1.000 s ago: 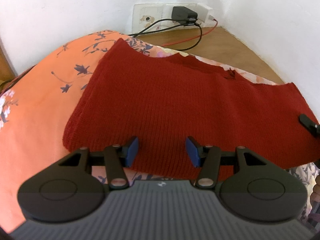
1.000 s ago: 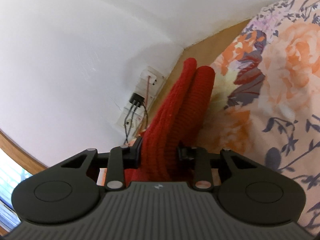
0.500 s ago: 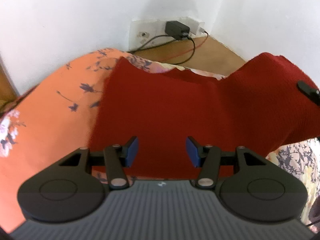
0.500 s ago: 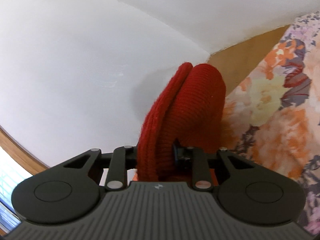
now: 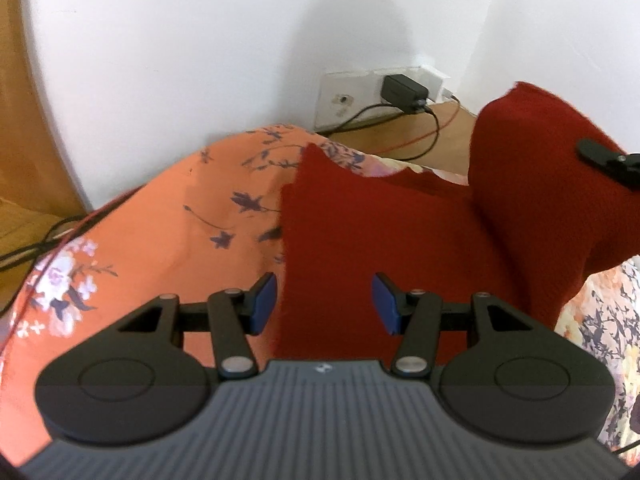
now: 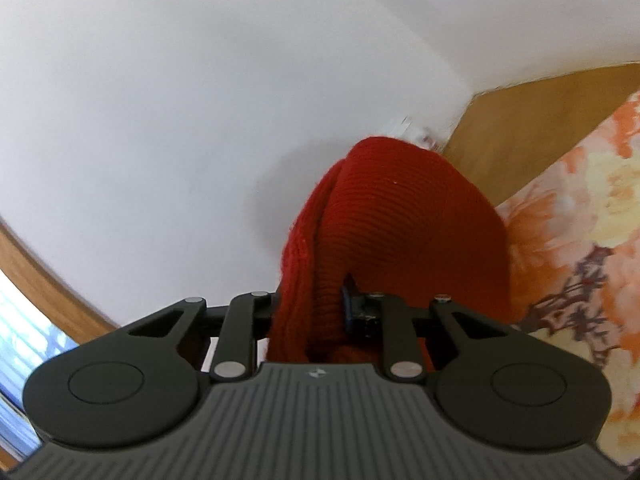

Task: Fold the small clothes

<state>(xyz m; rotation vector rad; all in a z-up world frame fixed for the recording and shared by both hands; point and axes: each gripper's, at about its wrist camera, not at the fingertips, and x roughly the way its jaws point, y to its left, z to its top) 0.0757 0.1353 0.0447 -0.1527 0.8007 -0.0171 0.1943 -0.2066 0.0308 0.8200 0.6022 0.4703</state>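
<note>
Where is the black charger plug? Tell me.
In the left wrist view, the charger plug sits upper right in the wall socket plate, beyond the red knit garment.

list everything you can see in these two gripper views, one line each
red ribbed knit garment: one, dark red, lying on the bedcover, its right end lifted and folding over
orange floral bedcover: one, orange with dark and pale flowers, under the garment
white wall socket plate: one, white, low on the wall behind the bed
black plug-in charger: one, black, plugged in at the socket plate
cables: one black and one thin red, trailing over the wooden surface
wooden surface: light brown, between bedcover and wall
white wall: white, behind everything
left gripper: one, black with blue pads, open above the garment's near left edge
right gripper: one, black, shut on the garment's lifted end
</note>
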